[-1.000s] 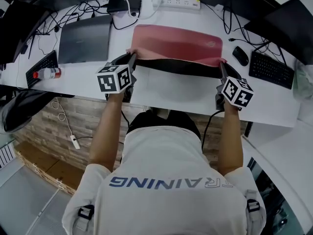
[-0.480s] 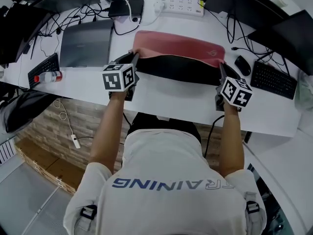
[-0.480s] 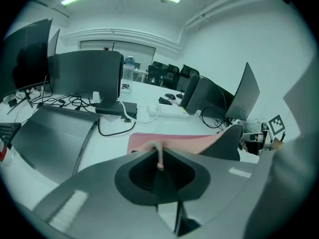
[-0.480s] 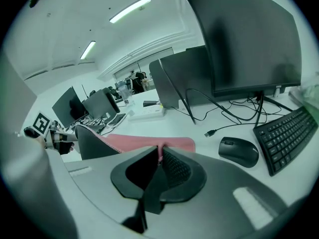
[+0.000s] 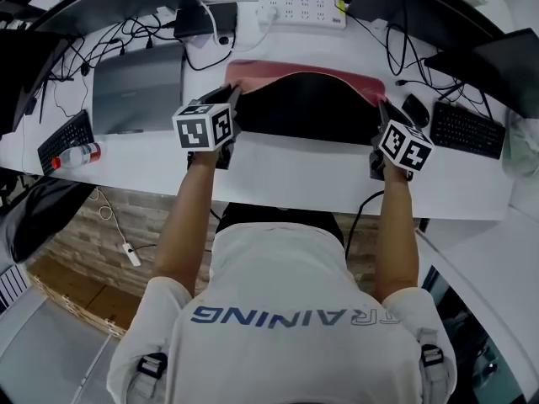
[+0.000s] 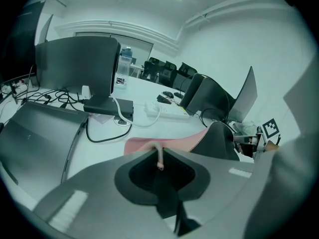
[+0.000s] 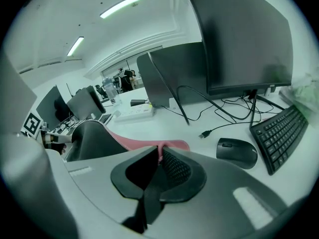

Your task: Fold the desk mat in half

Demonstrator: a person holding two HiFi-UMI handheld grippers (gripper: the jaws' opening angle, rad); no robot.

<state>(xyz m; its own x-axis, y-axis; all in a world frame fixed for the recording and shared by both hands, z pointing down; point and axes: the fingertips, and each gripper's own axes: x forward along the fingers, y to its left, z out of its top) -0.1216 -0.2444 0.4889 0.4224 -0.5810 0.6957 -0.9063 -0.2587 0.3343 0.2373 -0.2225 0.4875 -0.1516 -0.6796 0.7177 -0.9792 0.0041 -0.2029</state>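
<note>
The desk mat lies on the white desk, its pink top (image 5: 253, 71) showing only as a strip along the far side. Its black underside (image 5: 307, 108) faces up, because the near edge is lifted and carried over toward the far edge. My left gripper (image 5: 233, 97) is shut on the mat's left corner, and the pink edge (image 6: 160, 156) shows pinched between its jaws. At the other end, my right gripper (image 5: 381, 109) is shut on the right corner, with a pink sliver (image 7: 160, 152) in the pinch. The raised black flap (image 7: 92, 141) arches between the two grippers.
A closed grey laptop (image 5: 139, 87) sits left of the mat. A black mouse (image 5: 414, 109) and keyboard (image 5: 467, 131) lie to the right. A power strip (image 5: 303, 8), cables and monitors stand behind. A second keyboard (image 5: 63, 139) and a bottle (image 5: 74, 156) are at the far left.
Both grippers have moved away from the person and slightly down, carrying the mat's near edge over. More black underside shows and the pink strip has narrowed.
</note>
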